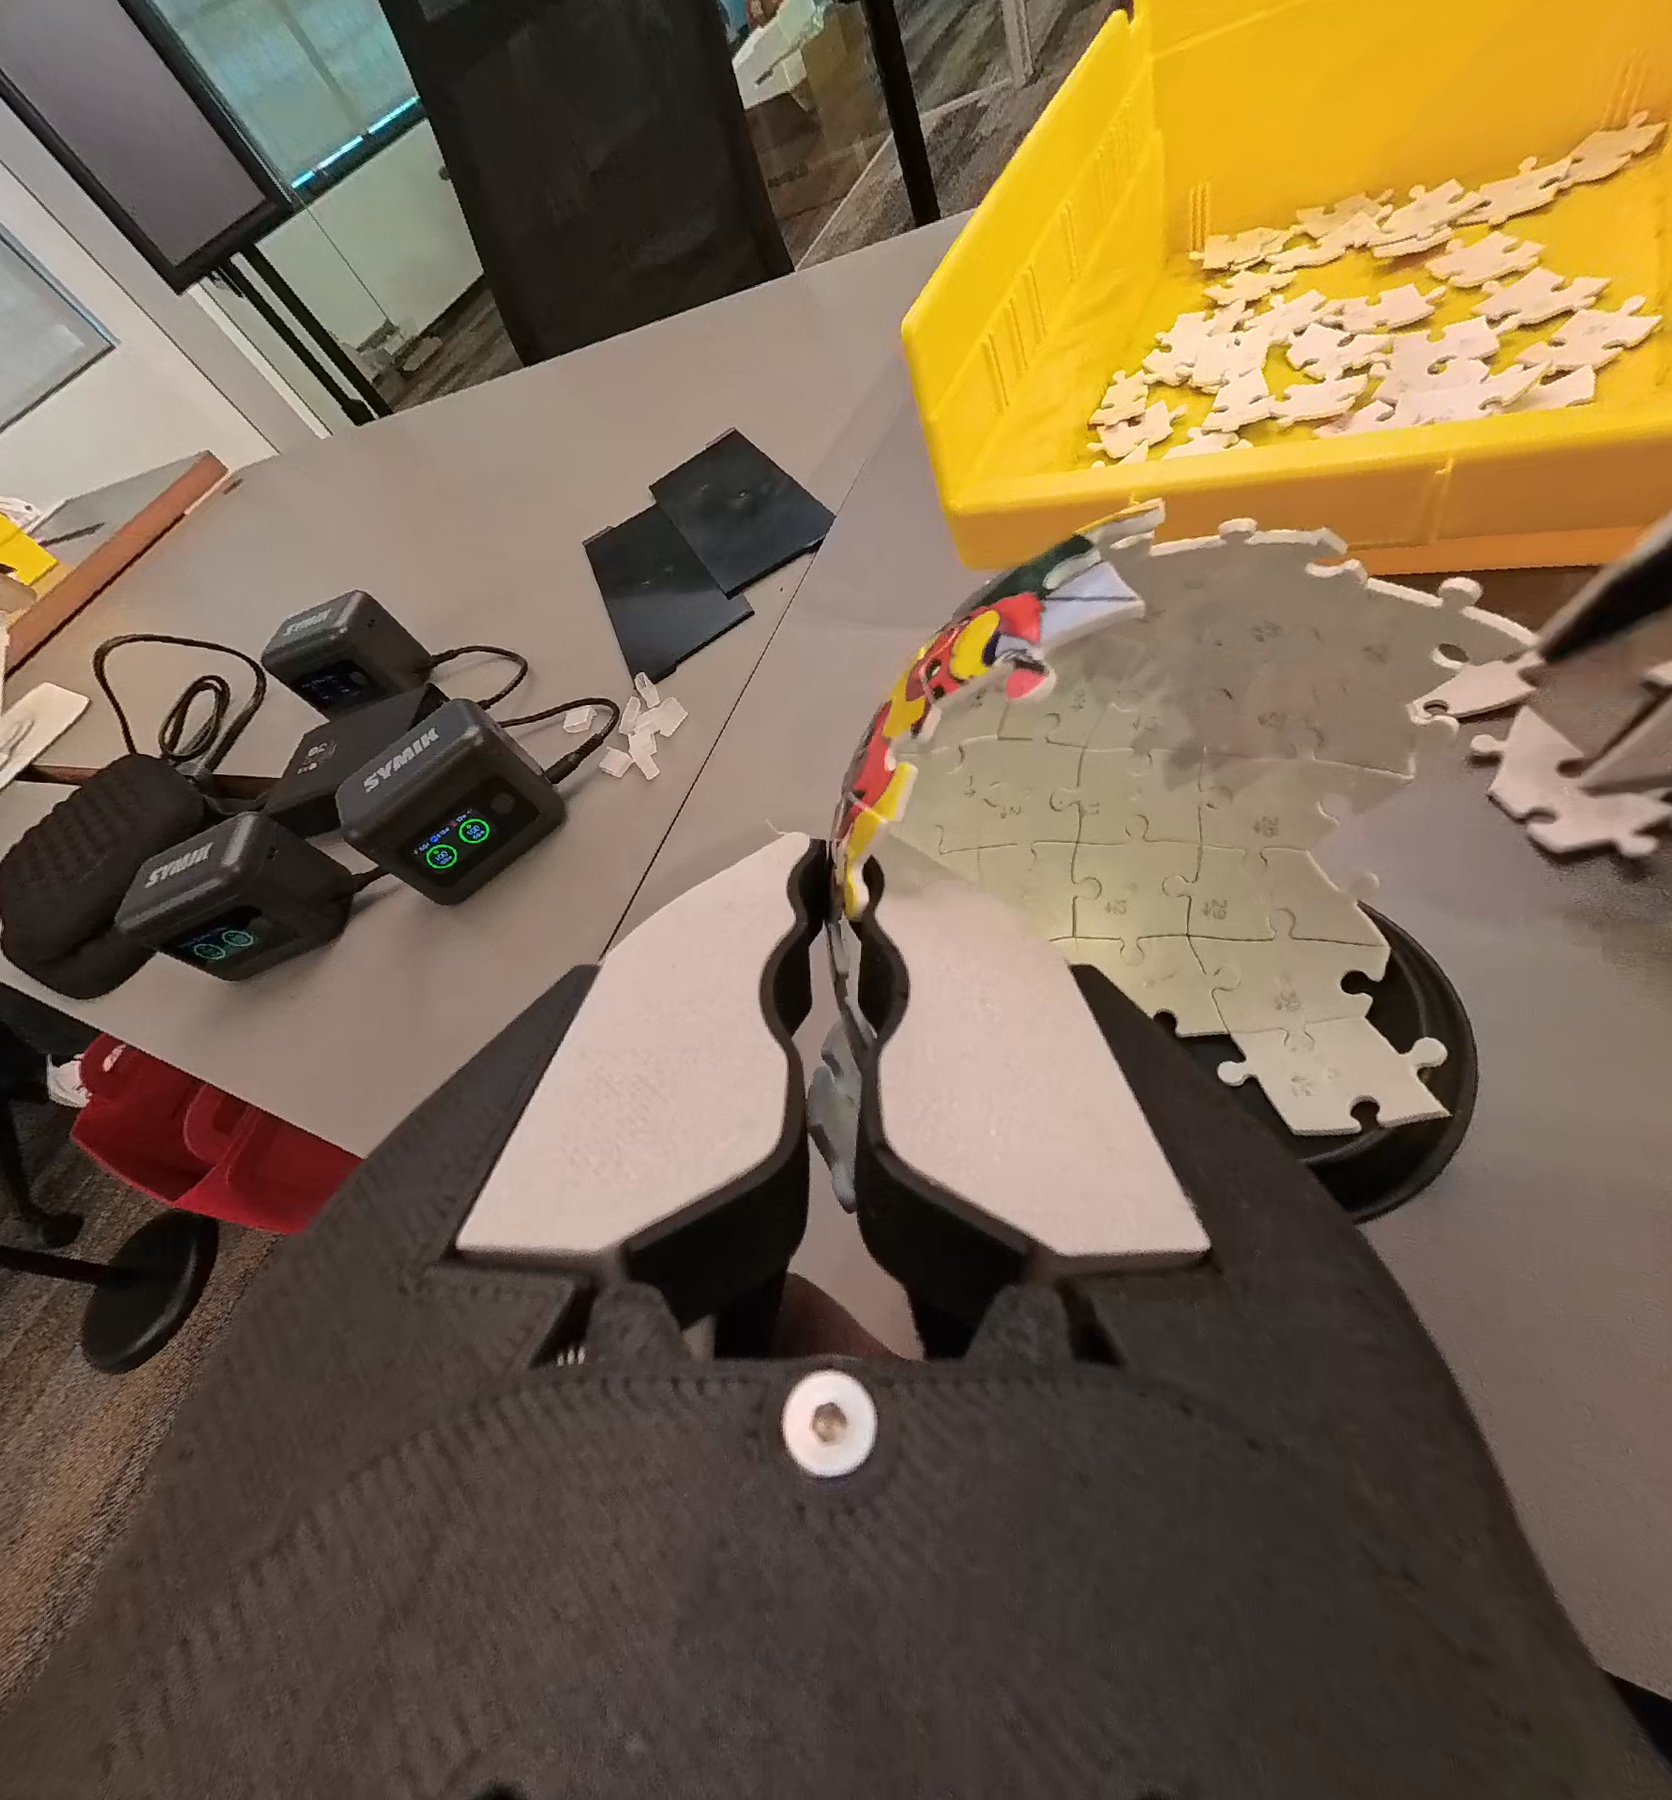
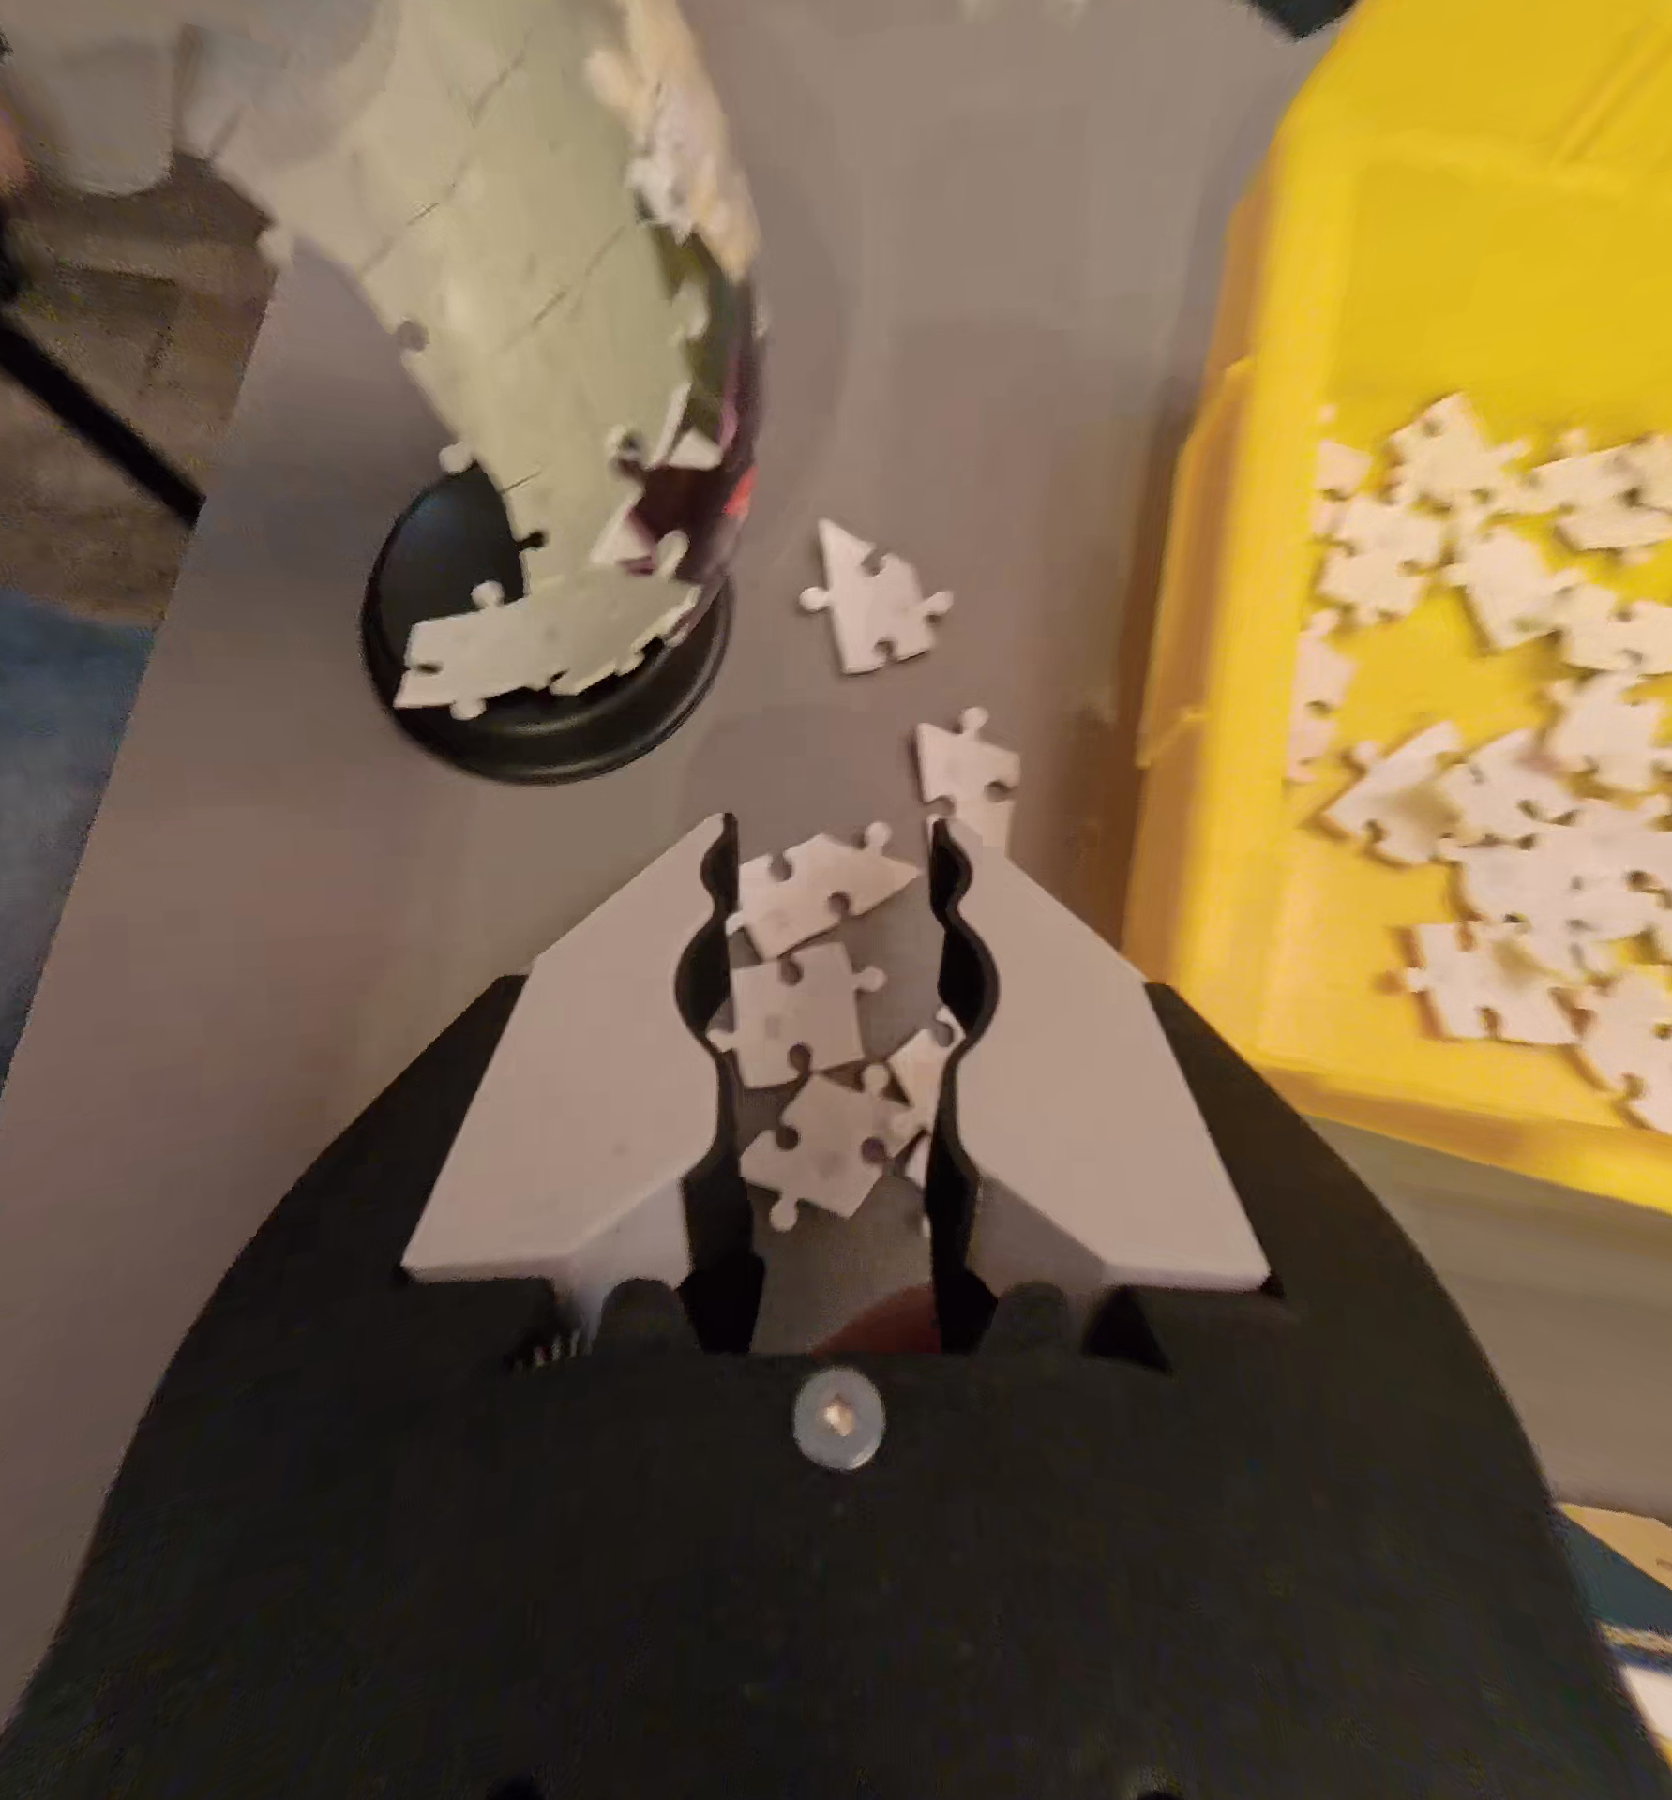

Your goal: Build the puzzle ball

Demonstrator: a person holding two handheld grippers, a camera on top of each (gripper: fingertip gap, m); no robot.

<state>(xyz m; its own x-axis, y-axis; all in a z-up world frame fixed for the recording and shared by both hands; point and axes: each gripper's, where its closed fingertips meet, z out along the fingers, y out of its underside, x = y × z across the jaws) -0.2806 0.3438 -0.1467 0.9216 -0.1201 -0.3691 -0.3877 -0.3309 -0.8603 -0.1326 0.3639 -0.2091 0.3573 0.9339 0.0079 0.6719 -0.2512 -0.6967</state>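
Half-built puzzle ball (image 1: 1153,808) over its black stand (image 1: 1416,1032).
Left tool (image 1: 836,877) pinches the shell's edge; right tool (image 2: 832,847) hangs open above loose pieces (image 2: 802,1023) on the grey worktop (image 2: 958,341).

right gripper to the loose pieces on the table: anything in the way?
Nothing visible. The right gripper is open right above the loose pieces; they show between its fingers, with only bare table around. The bin sits off to the side.

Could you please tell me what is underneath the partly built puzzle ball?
A round black stand sits under the partly built puzzle ball. The shell covers where they meet.
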